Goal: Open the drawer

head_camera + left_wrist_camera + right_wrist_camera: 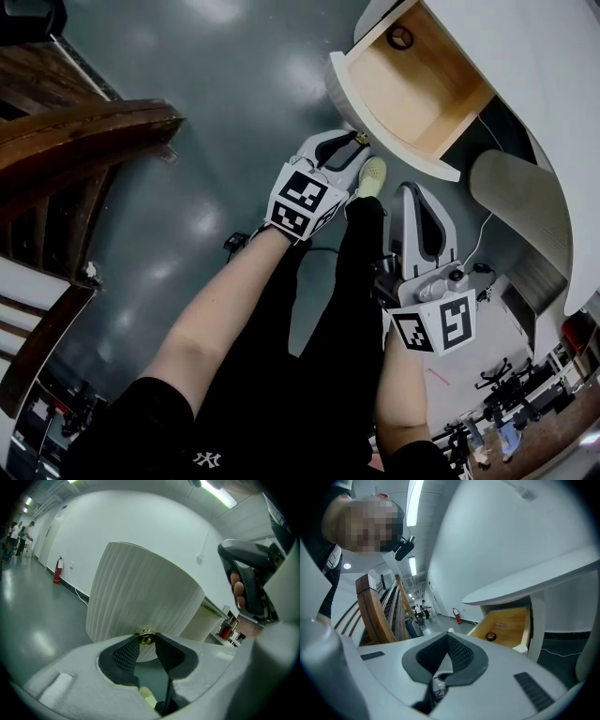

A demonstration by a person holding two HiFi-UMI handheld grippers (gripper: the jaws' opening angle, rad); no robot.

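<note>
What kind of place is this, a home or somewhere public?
Probably a large office or showroom hall rather than a home: a broad polished grey floor, a wide wooden staircase and a red fire extinguisher by the wall.

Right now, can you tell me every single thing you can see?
drawer: one, white front, wooden inside, open at top right
round thing: one, dark, inside the drawer
knob: one, brass, on the drawer front
cabinet: one, white, around the drawer
railing: one, brown wood, at the left
fire extinguisher: one, red, by the far wall
floor: grey, shiny
shoe: one, pale yellow, below the drawer
left gripper: one, white, shut on the knob
right gripper: one, white, jaws together, empty, beside the left one
</note>
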